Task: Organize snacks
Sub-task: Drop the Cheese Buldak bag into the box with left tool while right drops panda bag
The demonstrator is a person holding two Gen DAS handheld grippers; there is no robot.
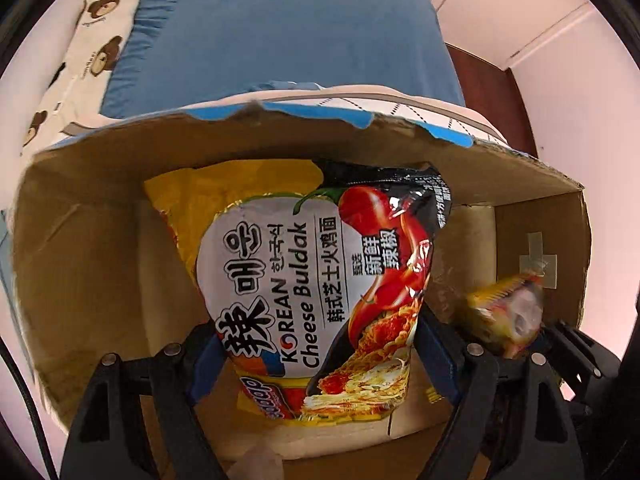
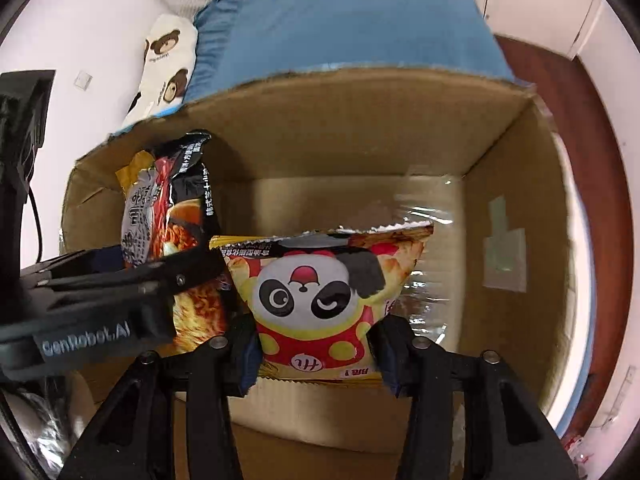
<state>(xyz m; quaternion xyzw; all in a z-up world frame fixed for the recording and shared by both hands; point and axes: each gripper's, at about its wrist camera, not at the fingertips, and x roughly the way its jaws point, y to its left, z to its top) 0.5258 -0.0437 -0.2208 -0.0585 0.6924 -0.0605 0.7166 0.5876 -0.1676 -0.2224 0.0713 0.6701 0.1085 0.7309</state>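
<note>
My left gripper (image 1: 316,354) is shut on a Korean Cheese Buldak noodle packet (image 1: 304,280) and holds it upright inside an open cardboard box (image 1: 100,208). My right gripper (image 2: 316,354) is shut on a panda snack packet (image 2: 320,296) and holds it inside the same box (image 2: 360,140), to the right of the noodle packet (image 2: 168,220). The left gripper (image 2: 120,280) shows at the left of the right wrist view. The panda packet (image 1: 504,316) and the right gripper's fingers (image 1: 568,340) show blurred at the lower right of the left wrist view.
The box has torn top edges and tape patches (image 2: 504,256) on its right wall. Behind it lie a blue cushion (image 1: 280,32) and a bear-print pillow (image 1: 92,40). Dark wooden floor (image 2: 580,128) and pale walls lie to the right.
</note>
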